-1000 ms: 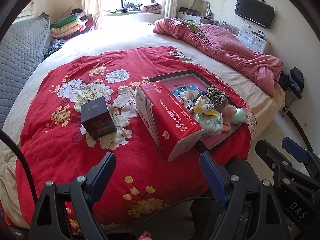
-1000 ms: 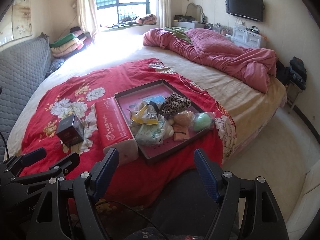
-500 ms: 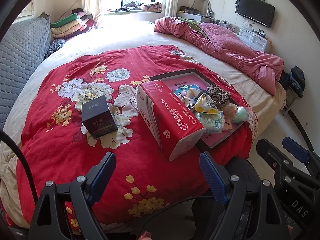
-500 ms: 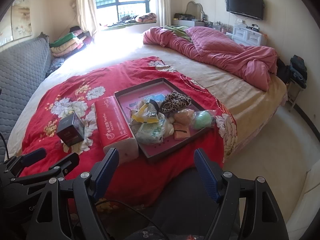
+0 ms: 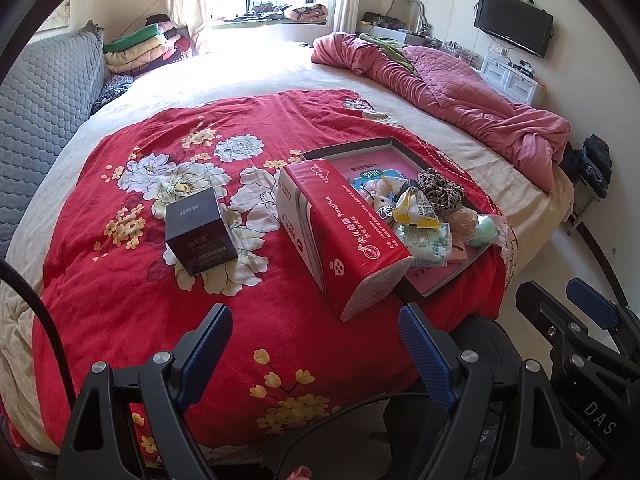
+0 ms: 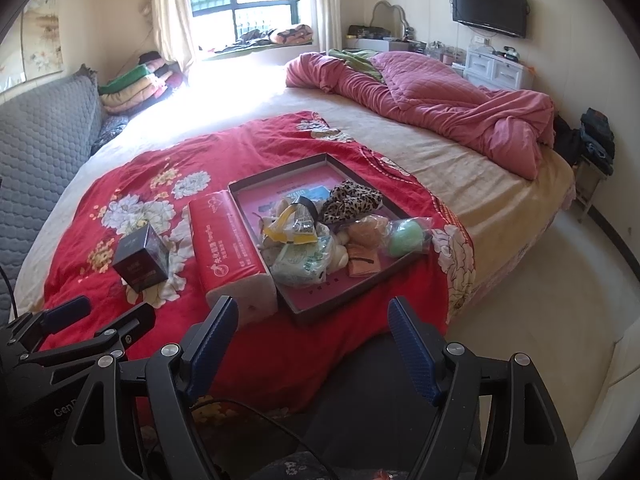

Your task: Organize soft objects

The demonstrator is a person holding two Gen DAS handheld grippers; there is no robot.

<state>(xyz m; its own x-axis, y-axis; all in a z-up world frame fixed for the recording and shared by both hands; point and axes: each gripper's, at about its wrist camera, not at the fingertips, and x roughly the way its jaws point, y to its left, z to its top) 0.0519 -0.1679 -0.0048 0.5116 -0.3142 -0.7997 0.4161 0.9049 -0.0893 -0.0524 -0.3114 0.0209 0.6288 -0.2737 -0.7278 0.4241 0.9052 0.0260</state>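
Hovering at the foot of the bed (image 6: pixel 480 184), both grippers hang short of the red floral blanket (image 5: pixel 120 280), neither touching anything. Left gripper (image 5: pixel 316 346): jaws spread wide, nothing between them; right gripper (image 6: pixel 310 336): jaws likewise spread and holding nothing. A shallow dark tray (image 6: pixel 276 174) with a pink floor sits on the blanket near the bed's right edge. Soft items are heaped in its near half: leopard-print fabric (image 6: pixel 352 202), a yellow-and-clear packet (image 6: pixel 294 222), a pale green wipes pack (image 6: pixel 302 260), a peach-coloured soft lump (image 6: pixel 368 230), and a green ball in clear wrap (image 6: pixel 406 236) at the tray's right rim. A small white plush (image 5: pixel 380 196) lies among them, partly covered. A long red tissue pack (image 5: pixel 344 236) lies just beside the tray's left wall, seemingly touching it. A dark cube-shaped box (image 5: pixel 200 232) stands apart to the left on the blanket's white flowers. A crumpled pink quilt (image 6: pixel 440 100) lies at the far right of the bed.
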